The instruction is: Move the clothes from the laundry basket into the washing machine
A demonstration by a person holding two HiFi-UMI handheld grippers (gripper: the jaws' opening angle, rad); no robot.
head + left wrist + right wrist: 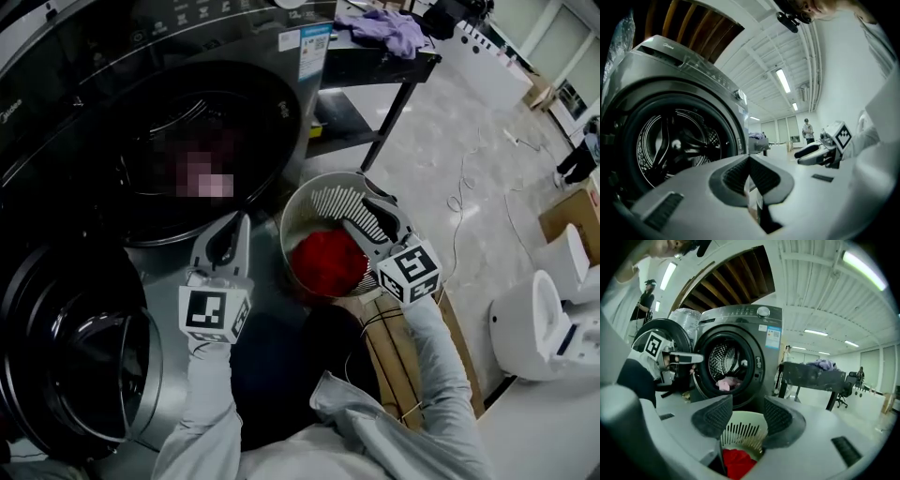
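Standing apart with nothing between them, the right gripper's [743,416] jaws hang over the laundry basket's [323,190] rim, above a red garment [328,261] lying at its bottom. The left gripper's [749,159] jaws are clenched together, empty, before the washing machine's [759,348] open drum, where a pink garment [724,383] lies. Its door [75,356] stands swung open.

Black table [375,67], white toilet [536,323], cardboard box [572,211]
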